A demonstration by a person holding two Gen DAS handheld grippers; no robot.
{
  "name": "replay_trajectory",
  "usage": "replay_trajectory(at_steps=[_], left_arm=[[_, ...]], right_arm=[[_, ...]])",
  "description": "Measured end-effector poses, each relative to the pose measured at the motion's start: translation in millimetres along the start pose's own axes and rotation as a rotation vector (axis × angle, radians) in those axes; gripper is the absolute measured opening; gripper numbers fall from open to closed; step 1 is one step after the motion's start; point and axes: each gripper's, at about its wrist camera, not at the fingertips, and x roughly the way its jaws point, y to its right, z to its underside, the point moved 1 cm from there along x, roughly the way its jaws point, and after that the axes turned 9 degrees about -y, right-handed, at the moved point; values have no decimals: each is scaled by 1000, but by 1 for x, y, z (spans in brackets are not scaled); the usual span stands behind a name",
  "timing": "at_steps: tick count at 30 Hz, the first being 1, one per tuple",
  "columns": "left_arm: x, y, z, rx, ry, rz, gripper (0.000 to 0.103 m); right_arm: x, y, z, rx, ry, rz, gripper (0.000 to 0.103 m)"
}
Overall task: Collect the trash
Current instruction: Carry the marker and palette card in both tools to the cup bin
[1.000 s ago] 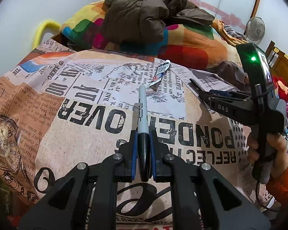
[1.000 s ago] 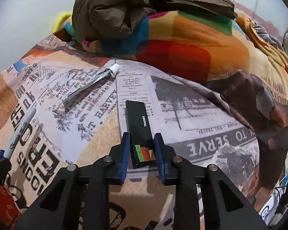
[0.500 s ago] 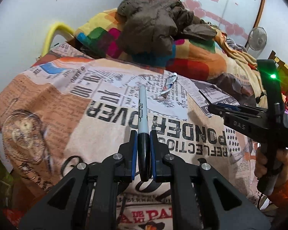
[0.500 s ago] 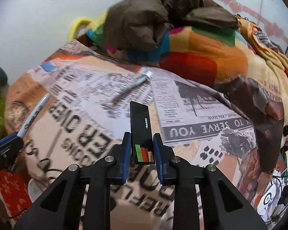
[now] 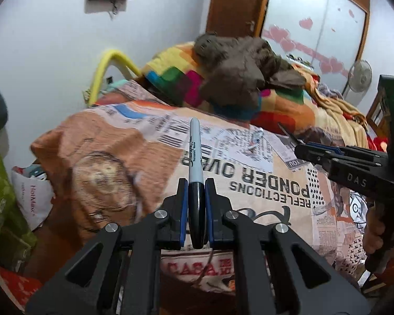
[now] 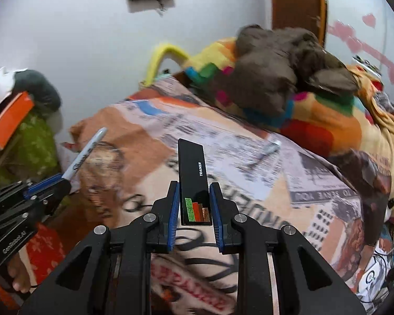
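Note:
My left gripper [image 5: 196,191] is shut on a Sharpie marker [image 5: 195,152] that points forward, held above the newspaper-print bedspread [image 5: 249,183]. It also shows at the left of the right wrist view [image 6: 63,181], with the marker [image 6: 85,155] sticking out. My right gripper [image 6: 193,197] is shut on a flat black box marked TRAINER [image 6: 193,173], lifted off the bed. It shows at the right of the left wrist view [image 5: 299,149]. A small crumpled tube or wrapper [image 5: 256,139] lies on the bedspread beyond both grippers; it also shows in the right wrist view [image 6: 265,153].
A brown jacket [image 5: 239,73] lies on a colourful blanket [image 5: 289,99] at the bed's far end. A white bag [image 5: 31,194] sits on the floor left of the bed, next to green fabric [image 5: 0,189]. A fan [image 5: 359,76] stands at the right.
Both grippers have pulled back and up from the bed with their objects still held. The views now take in more of the wall, the floor and the bed's left edge.

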Motion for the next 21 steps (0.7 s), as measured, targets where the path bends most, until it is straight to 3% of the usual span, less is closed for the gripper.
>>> replay_trajectory(at_steps=[9, 21], left_arm=[[-64, -71, 37, -78, 49, -71, 11], [-90, -181, 129, -263, -24, -189, 11]], right_arm=[[-8, -104, 3, -140, 4, -96, 21], [32, -223, 36, -284, -121, -259, 21]])
